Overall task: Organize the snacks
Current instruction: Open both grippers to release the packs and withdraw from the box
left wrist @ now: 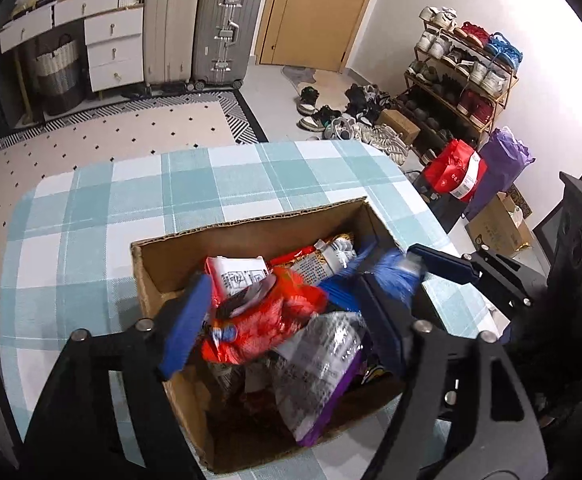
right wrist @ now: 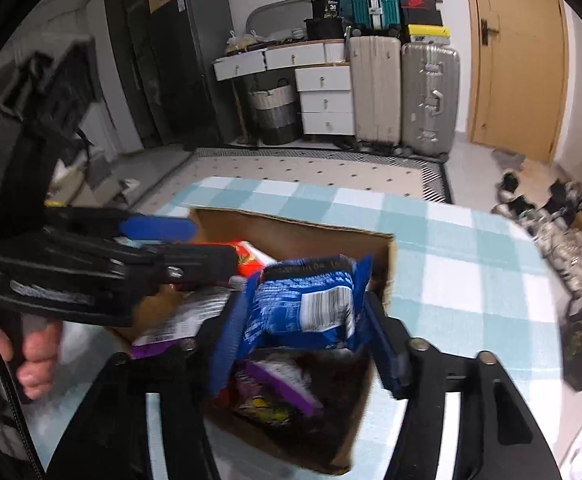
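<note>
The blue snack packet is seen between the right gripper fingers, long axis across them, above the cardboard box on the table; whether it is gripped cannot be told. The left gripper is spread wide over the red packet.

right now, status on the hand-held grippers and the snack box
Left hand-held gripper open over red packet. Right hand-held gripper around blue packet, grip unclear. Cardboard box crammed with snacks. Nothing in the way.
</note>
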Demonstrator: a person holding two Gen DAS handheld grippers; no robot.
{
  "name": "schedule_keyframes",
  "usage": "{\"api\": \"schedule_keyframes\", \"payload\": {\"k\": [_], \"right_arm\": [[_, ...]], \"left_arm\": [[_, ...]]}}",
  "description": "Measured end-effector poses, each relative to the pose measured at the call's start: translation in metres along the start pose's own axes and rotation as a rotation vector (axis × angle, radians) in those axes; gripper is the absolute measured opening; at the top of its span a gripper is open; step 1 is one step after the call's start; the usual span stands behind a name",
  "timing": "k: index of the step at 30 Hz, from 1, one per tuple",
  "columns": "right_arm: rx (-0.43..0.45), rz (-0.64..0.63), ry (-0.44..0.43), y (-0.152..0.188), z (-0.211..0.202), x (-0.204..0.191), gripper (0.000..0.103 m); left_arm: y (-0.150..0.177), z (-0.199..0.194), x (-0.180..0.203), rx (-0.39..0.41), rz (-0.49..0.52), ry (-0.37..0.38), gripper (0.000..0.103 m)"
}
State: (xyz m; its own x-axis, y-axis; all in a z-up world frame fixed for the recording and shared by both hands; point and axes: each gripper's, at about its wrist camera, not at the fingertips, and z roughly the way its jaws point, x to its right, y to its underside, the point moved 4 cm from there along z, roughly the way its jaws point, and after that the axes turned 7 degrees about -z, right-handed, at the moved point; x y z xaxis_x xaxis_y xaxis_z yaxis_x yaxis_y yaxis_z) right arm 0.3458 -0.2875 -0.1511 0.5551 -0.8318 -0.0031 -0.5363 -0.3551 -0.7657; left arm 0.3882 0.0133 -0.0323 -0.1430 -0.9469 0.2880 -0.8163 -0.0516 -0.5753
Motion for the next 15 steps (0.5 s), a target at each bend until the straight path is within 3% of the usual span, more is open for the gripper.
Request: {"api": "schedule_keyframes", "payload": {"k": [3,15], "right_arm": [[0.018,0.004,-0.029,0.001,-0.004,0.001,0.068],[0.078,-0.008,-0.011,0.002,-0.046,-0.009,0.069]], "left_arm": [[0.001,-0.006,0.001,0.015,0.01,-0.011,0.078],[0.018,-0.042,-0.003,0.057,-0.02,-0.039,0.078]]}}
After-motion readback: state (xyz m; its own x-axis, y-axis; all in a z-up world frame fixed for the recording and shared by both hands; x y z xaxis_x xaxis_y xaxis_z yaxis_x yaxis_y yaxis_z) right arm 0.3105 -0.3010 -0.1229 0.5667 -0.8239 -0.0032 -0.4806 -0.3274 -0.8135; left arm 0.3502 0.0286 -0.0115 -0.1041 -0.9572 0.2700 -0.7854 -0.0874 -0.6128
